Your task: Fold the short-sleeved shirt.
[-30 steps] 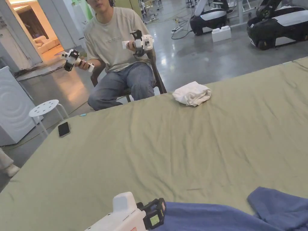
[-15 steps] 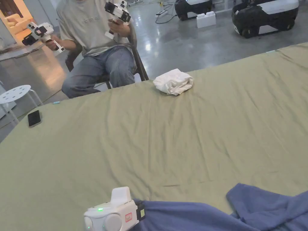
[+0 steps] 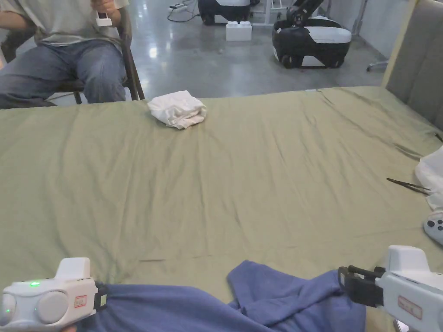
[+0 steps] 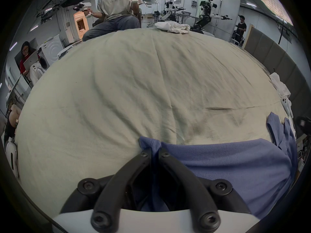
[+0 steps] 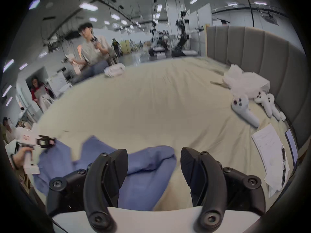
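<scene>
Glossy grey floor (image 3: 225, 65), grey padded headboard (image 3: 417, 56) (far right), olive bedsheet (image 3: 242, 173), ceiling strip lights (image 5: 88, 6).

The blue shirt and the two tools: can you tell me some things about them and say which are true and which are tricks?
1. The left tool is pinching the blue shirt. True.
2. The right tool is shut tight on the shirt. False: its jaws stand wide open, with the shirt lying between and below them.
3. The white cloth lies at the far edge of the green sheet, away from the shirt. True.
4. The shirt is already folded into a neat square. False: it lies rumpled at the near edge of the sheet.
5. White hand controllers lie on the sheet by the grey headboard. True.
</scene>
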Demonstrator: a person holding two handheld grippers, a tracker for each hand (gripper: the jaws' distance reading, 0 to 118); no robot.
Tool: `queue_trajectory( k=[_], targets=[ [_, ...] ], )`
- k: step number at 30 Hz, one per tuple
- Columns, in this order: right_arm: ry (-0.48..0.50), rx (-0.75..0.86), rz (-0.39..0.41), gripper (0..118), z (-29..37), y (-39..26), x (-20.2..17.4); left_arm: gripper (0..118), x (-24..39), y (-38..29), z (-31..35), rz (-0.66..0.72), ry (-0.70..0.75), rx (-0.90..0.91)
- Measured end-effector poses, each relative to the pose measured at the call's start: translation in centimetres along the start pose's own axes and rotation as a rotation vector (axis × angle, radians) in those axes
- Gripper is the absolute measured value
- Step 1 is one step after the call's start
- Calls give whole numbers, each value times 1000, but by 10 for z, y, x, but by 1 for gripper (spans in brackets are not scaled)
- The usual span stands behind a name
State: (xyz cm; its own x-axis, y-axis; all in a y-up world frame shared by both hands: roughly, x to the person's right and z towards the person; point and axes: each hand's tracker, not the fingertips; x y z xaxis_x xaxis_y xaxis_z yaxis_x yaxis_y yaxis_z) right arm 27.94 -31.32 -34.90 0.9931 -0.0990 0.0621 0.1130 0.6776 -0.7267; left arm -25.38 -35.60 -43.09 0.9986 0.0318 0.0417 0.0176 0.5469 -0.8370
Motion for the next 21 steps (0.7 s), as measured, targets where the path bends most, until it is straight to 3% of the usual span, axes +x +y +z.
queue_trajectory(
  k=[4, 7, 10, 13, 17, 21],
  targets=[
    [27, -162, -73, 67, -46, -3, 11, 4, -2, 1, -1, 9, -10, -8],
    [-16, -146, -33, 56, -49, -6, 3, 4, -2, 0, -1, 0, -8, -5],
    [-26, -116, 25, 8, -42, -5, -7, 4, 0, -1, -1, 3, -3, 1],
    [-38, -116, 36, 5, -32, -3, -8, 3, -6, 3, 7, 44, -25, 2],
    [11, -1, -33, 3, 18, 9, -7, 0, -26, 0, 70, 160, -158, 162],
    [57, 155, 38, 3, 92, 27, -25, 0, -42, -2, 161, 127, -188, 343]
  ],
)
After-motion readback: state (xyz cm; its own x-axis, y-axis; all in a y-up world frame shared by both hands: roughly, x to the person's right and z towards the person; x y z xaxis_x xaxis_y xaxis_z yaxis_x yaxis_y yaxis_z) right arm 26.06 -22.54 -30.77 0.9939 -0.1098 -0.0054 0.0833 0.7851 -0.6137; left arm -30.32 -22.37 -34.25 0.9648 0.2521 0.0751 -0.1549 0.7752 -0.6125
